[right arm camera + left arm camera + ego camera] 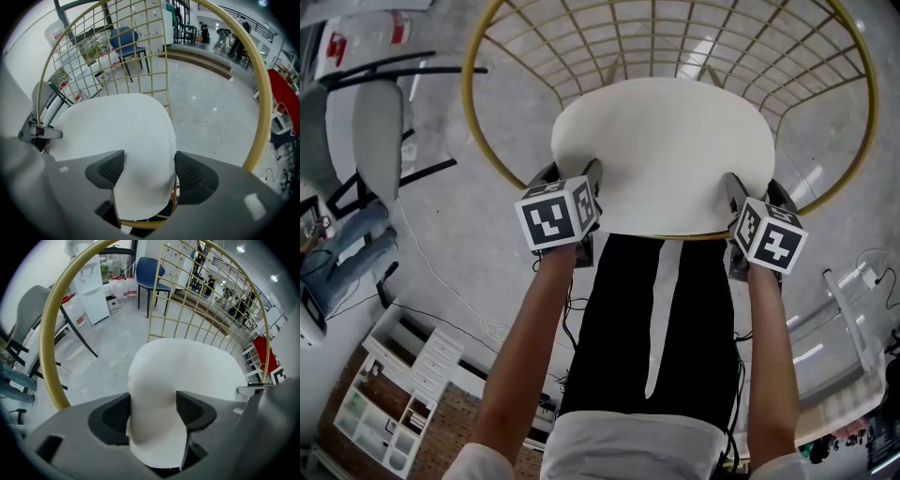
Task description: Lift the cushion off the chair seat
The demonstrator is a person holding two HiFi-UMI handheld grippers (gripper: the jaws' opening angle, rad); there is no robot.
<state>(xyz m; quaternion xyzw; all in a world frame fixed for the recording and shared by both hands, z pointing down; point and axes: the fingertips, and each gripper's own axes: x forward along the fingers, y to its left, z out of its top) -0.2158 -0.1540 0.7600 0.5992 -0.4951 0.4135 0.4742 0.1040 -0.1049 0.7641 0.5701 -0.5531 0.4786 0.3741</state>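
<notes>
Left gripper (570,178) and right gripper (756,192) both stand wide, with their pads not pressing. Each straddles the near edge of the white cushion (666,150), one toward either side. The cushion lies on the seat of the gold wire chair (265,101), whose grid back stands beyond it.

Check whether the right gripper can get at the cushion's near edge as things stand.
Probably yes: the right gripper has its jaws open astride the near edge of the white cushion, nothing else between. The gold chair rim just under that edge might get caught.
</notes>
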